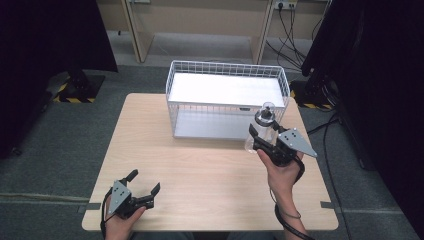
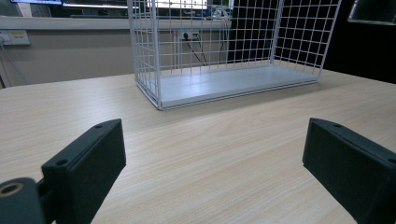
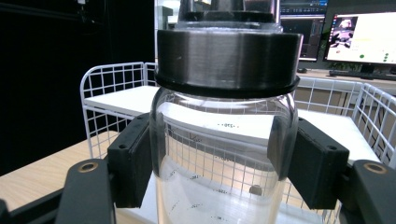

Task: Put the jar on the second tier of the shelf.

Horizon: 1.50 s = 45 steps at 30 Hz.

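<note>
Bottle between right gripper pads

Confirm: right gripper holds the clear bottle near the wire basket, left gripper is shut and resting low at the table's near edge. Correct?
One thing is wrong: the left gripper is open, not shut. The left gripper view shows its jaws wide apart with nothing but bare table between them. The rest stands: the right gripper is clamped on the clear bottle by the wire basket.
</note>
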Available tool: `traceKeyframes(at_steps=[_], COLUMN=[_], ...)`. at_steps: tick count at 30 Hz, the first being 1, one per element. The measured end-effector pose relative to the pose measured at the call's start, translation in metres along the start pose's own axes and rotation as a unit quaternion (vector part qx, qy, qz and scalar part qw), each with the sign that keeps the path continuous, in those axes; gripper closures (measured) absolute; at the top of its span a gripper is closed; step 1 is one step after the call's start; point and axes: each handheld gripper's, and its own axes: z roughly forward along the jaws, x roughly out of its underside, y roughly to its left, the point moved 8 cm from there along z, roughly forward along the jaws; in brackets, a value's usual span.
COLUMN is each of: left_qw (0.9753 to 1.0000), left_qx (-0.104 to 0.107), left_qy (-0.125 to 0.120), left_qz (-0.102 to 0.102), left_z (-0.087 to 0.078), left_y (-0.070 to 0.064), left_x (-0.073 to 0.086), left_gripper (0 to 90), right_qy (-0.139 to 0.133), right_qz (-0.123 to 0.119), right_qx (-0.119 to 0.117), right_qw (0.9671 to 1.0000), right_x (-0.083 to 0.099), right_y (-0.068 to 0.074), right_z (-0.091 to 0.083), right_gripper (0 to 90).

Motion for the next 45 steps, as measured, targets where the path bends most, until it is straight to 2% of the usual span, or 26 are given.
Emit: traceKeyframes(at_steps=[22, 32, 45], left_qw=[1.0000, 1.0000, 1.0000], left_qx=[0.000, 0.001, 0.002], left_qy=[0.000, 0.001, 0.001], left_qz=[-0.003, -0.003, -0.003], left_z=[0.000, 0.000, 0.000], left_y=[0.001, 0.001, 0.001], left_x=[0.000, 0.000, 0.000], left_gripper=[5.2, 5.2, 5.2], right_qy=[-0.011, -0.020, -0.022], right_qz=[-0.006, 0.002, 0.003], right_qx=[-0.005, 0.001, 0.002], right_qw=[0.9999, 0.9998, 0.9997], right_x=[-0.029, -0.050, -0.064], right_y=[0.009, 0.006, 0.007], right_z=[0.027, 0.045, 0.063], right_gripper=[31.8, 31.8, 31.8])
